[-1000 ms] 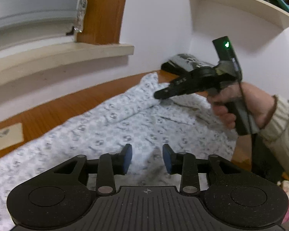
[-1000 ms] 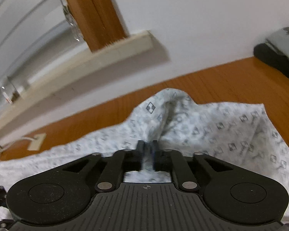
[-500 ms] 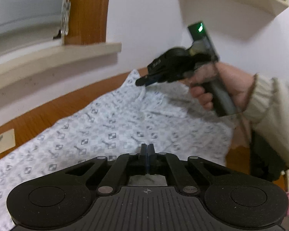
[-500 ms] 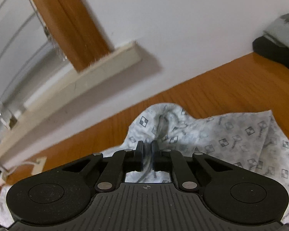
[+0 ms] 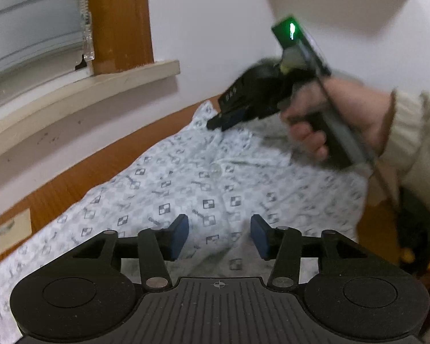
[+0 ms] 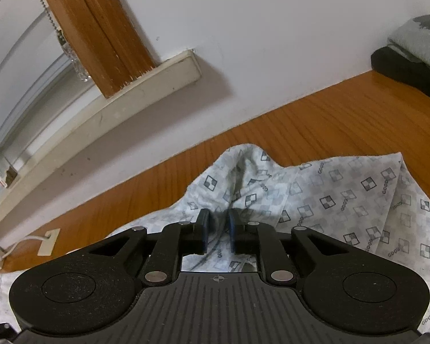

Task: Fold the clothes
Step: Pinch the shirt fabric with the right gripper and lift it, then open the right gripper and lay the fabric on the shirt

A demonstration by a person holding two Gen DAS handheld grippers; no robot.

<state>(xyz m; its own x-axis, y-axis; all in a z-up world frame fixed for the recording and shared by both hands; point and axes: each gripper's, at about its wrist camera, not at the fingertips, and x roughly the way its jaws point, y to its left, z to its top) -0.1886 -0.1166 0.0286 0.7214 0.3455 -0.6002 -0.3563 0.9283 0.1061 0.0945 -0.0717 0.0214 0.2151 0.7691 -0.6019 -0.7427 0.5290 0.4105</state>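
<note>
We judge the patterned shirt light and limp; take its edge. Left gripper is opening, nothing between; right gripper is opening around a fold.

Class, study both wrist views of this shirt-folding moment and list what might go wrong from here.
1. The left gripper is opening, pads clear of the shirt; any fold it held may slump.
2. The right gripper is opening too, with a bunched ridge of cloth between its jaws. The raised edge may drop and crease.
3. The shirt's far edge lies close to the wall, so a push that way could crumple it.
</note>
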